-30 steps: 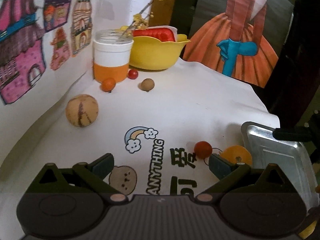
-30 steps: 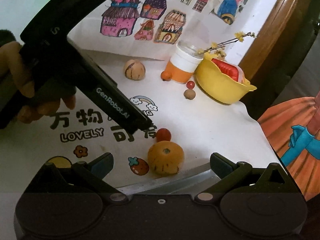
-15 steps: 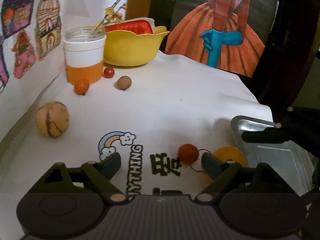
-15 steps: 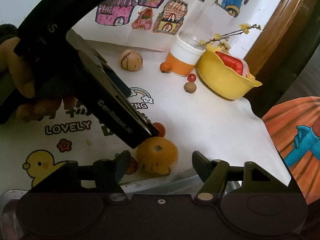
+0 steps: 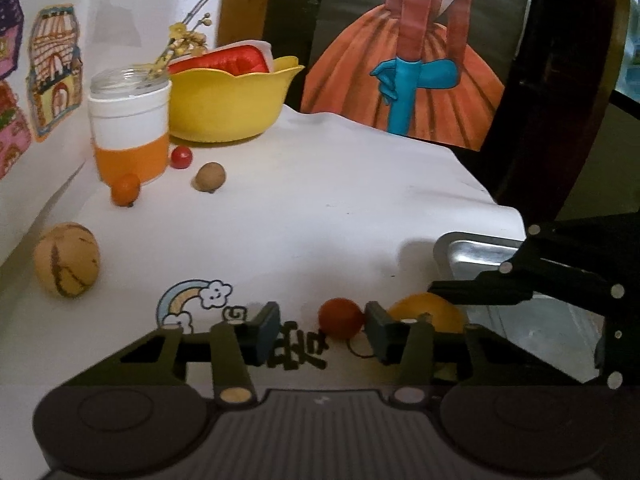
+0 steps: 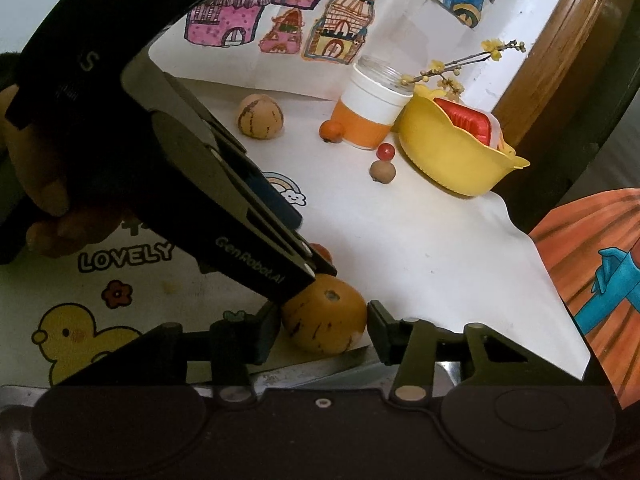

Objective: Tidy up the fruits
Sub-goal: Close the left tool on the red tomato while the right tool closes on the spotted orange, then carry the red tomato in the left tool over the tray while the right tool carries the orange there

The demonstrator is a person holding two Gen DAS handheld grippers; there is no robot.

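Both claws have narrowed beside the tray [image 5: 460, 246]: we bracket the red fruit [image 5: 341, 317] with left claw [image 5: 322, 330], orange fruit [image 6: 324, 322] with right claw [image 6: 324, 338], neither gripped.

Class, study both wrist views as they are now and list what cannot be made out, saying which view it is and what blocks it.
- Red fruit, right wrist view: mostly hidden behind the left gripper.
- Tray, left wrist view: largely covered by the right gripper; the right view shows only its rim.
- Bowl contents, both views: only a red top shows above the rim.
- Orange fruit, left wrist view: partly behind a finger.
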